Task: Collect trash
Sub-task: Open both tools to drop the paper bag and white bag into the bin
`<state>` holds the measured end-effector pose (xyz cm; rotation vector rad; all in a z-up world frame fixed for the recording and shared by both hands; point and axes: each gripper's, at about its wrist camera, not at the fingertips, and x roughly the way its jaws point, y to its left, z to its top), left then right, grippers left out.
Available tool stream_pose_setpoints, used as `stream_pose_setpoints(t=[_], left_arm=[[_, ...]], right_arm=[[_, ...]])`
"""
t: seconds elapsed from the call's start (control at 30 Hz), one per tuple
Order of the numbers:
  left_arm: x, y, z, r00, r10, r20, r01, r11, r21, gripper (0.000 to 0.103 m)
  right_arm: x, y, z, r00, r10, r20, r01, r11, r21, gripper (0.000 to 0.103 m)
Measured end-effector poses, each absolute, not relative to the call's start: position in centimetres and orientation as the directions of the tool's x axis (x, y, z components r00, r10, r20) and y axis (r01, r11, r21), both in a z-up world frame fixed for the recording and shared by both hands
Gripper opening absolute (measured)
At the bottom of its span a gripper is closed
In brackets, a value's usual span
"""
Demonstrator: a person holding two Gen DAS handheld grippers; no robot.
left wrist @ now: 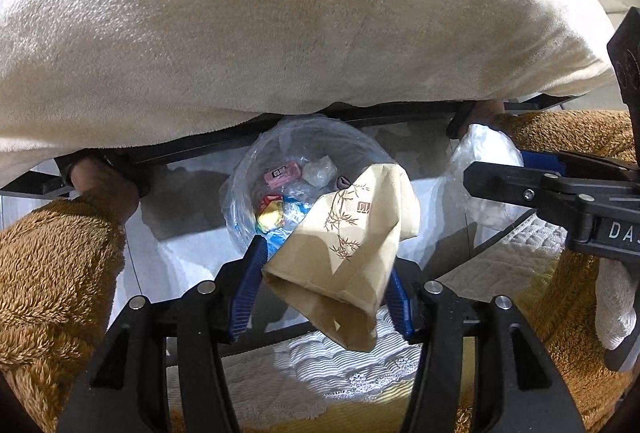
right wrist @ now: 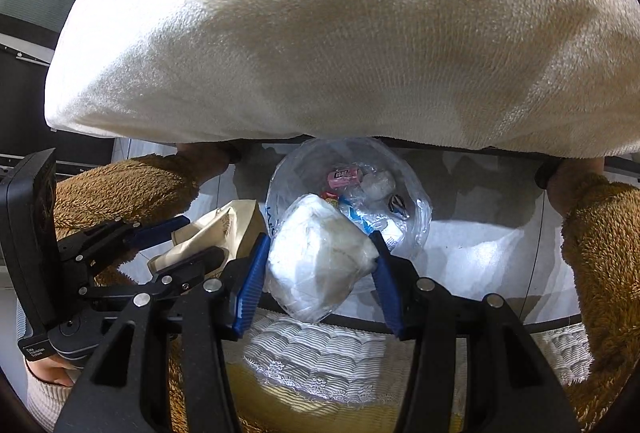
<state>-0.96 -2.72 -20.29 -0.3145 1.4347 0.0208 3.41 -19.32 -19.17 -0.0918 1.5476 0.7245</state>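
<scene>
Bin bag [left wrist: 308, 185] sits open-mouthed at twelve o'clock just beyond both grippers, the left gripper [left wrist: 324, 281] with jaws around the paper bag [left wrist: 344, 253], loosened by the look of it, the right gripper [right wrist: 320, 265] clamping the plastic-wrapped wad [right wrist: 320, 257], each poised over the rim

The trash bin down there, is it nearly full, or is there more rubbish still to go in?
Some is in already: the clear-lined bin holds a pink wrapper and other scraps, but is far from full. In hand: the left gripper has a brown paper bag between its fingers, and the right gripper grips a white plastic bundle, both above the bin. Left: dropping those two in.
</scene>
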Motion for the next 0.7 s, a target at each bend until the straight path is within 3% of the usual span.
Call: stream_pose_setpoints(t=[0.1, 0.3, 0.5, 0.57, 0.7], left_arm=[[-0.8, -2.67, -20.4, 0.135, -0.158, -0.978, -0.21, 0.96, -0.185, 0.063], [-0.78, -2.52, -20.46, 0.132, -0.145, -0.98, -0.211, 0.962, -0.171, 0.063], [-0.81, -2.3, -20.34, 0.137, -0.146, -0.98, -0.211, 0.962, -0.173, 0.064], [-0.76, -2.42, -20.3, 0.137, -0.142, -0.98, -0.208, 0.963, -0.168, 0.071], [-0.82, -2.31, -20.1, 0.151, -0.148, -0.977, -0.208, 0.962, -0.178, 0.073]], right_arm=[[3.53, -19.43, -19.21, -0.131, 0.363, -0.923, -0.463, 0.8, 0.381, 0.055], [3.78, -19.84, -19.19, -0.127, 0.378, -0.917, -0.448, 0.803, 0.393, 0.062], [3.77, -19.78, -18.98, -0.114, 0.38, -0.918, -0.452, 0.803, 0.388, 0.062], [3.74, -19.77, -18.81, -0.106, 0.383, -0.918, -0.455, 0.802, 0.387, 0.062], [3.89, -19.99, -18.36, -0.088, 0.394, -0.915, -0.457, 0.8, 0.388, 0.062]])
